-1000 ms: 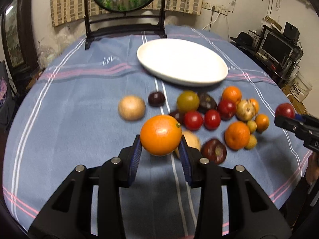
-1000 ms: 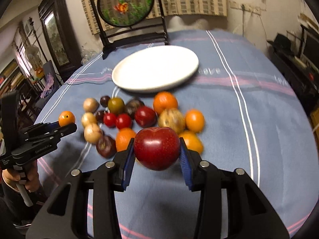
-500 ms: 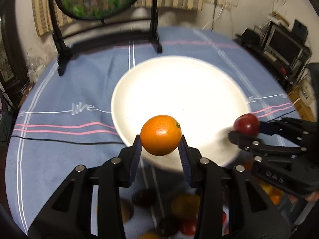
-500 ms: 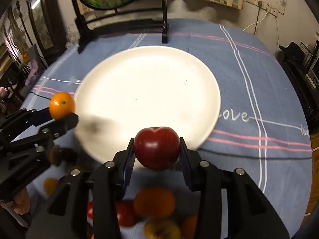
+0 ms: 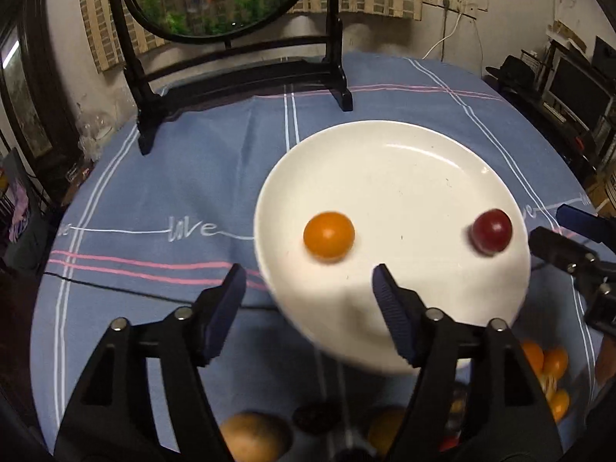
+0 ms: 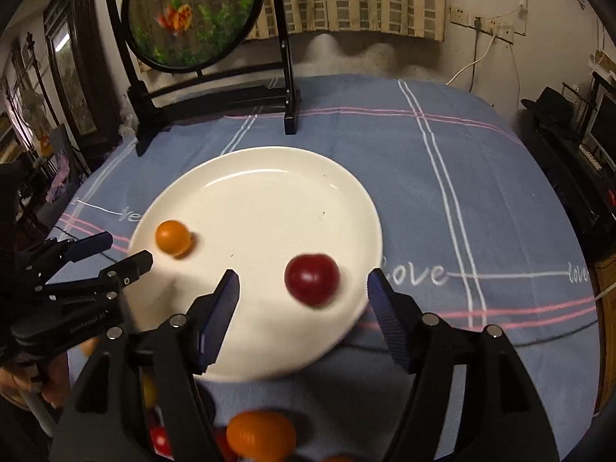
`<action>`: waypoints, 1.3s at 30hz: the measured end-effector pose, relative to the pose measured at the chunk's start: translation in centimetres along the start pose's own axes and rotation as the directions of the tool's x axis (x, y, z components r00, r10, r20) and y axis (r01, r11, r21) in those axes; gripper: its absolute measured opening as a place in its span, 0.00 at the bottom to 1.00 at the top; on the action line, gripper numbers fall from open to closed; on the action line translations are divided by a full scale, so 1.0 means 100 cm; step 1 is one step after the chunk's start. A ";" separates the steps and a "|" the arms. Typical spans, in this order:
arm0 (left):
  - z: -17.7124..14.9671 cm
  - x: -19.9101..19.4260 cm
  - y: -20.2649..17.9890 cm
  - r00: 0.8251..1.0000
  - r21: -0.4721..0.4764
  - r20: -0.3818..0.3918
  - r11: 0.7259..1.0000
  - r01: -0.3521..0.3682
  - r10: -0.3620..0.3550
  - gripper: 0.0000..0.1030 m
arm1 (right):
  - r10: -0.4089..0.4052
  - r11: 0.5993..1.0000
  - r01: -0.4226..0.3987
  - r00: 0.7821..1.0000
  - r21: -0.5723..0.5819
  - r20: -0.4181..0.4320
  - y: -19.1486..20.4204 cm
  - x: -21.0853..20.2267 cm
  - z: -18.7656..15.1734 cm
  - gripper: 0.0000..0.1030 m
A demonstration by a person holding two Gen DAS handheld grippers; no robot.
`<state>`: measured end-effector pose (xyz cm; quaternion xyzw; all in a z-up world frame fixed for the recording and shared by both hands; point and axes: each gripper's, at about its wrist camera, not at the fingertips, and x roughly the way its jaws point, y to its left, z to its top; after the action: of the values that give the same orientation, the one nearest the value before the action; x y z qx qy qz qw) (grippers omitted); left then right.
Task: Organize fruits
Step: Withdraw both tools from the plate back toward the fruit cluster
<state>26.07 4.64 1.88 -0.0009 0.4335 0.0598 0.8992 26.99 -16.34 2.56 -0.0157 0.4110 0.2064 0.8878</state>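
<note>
An orange (image 5: 328, 235) (image 6: 173, 236) lies on the left part of the white plate (image 5: 404, 154) (image 6: 269, 169), just beyond my left gripper (image 5: 308, 288). Its jaws are opening, with nothing pressed between the pads. A dark red apple (image 6: 312, 279) (image 5: 492, 230) lies on the plate's near right part, ahead of my right gripper (image 6: 302, 292). Those jaws are opening too and stand clear of the apple. Each gripper shows at the edge of the other's view, the right gripper (image 5: 569, 242) and the left gripper (image 6: 115, 254).
More fruits lie on the blue cloth near the plate's front edge: a brownish round fruit (image 5: 254, 437), small oranges (image 5: 546, 362), a large orange (image 6: 261, 439) and red ones (image 6: 159, 441). A round glass screen on a black stand (image 5: 231, 65) stands behind the plate.
Both grippers carried their fruit from the pile to the plate, then opened. The orange and the red apple left the pads and now lie on the plate.
</note>
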 end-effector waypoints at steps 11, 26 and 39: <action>-0.087 -0.072 0.018 0.998 -0.024 0.063 1.000 0.006 -0.005 0.84 | 0.010 0.997 -0.009 1.000 0.071 -0.010 -0.022 -0.063 -0.102 0.68; -0.169 -0.093 0.045 0.999 -0.140 -0.002 0.989 0.048 -0.049 0.85 | -0.004 0.998 0.009 0.998 0.063 -0.069 0.001 -0.079 -0.176 0.68; -0.187 -0.085 0.051 0.999 -0.138 -0.036 0.990 0.016 -0.021 0.85 | -0.083 0.996 0.085 0.994 0.021 -0.069 0.016 -0.073 -0.176 0.68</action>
<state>5.70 7.85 -2.95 -0.0680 0.4449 0.0810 0.8893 9.48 -20.87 -3.48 -0.0294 0.4425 0.1634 0.8813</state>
